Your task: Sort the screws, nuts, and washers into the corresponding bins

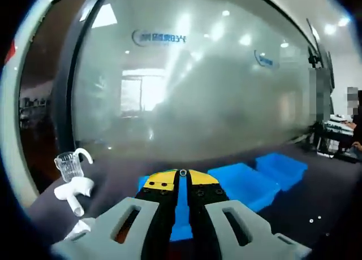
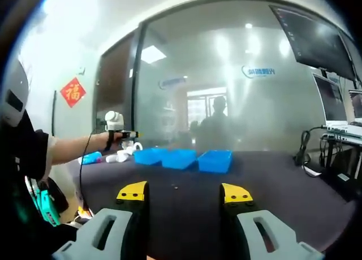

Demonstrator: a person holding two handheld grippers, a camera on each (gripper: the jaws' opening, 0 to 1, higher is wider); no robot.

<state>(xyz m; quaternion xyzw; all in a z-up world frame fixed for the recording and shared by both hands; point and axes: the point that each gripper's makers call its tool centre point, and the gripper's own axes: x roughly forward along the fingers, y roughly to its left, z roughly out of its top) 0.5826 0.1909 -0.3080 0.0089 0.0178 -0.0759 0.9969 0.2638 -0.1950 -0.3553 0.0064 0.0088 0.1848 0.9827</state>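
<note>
- Left gripper view: the left gripper has its jaws drawn together, pinching a small ring-shaped part, a nut or washer, I cannot tell which, between the yellow tips.
- The tips hang over the near bin of three blue bins in a row on the dark counter; the middle bin lies at 3 o'clock of the tips, the far bin beyond it.
- At 9 o'clock sits a clear cup with white plastic pieces just beside it.
- A few tiny parts, too small to name, lie on the counter at 4 o'clock.
- A frosted glass wall rises behind.
- Right gripper view: the right gripper has its jaws spread wide apart with nothing between them, low over the counter.
- The three bins stand in a row at 12 o'clock, well apart from the jaws.
- One small part lies on the counter between the tips.
- At 10 o'clock a person's arm reaches out with the left gripper near the leftmost bin.
- Monitors hang at 2 o'clock.
</note>
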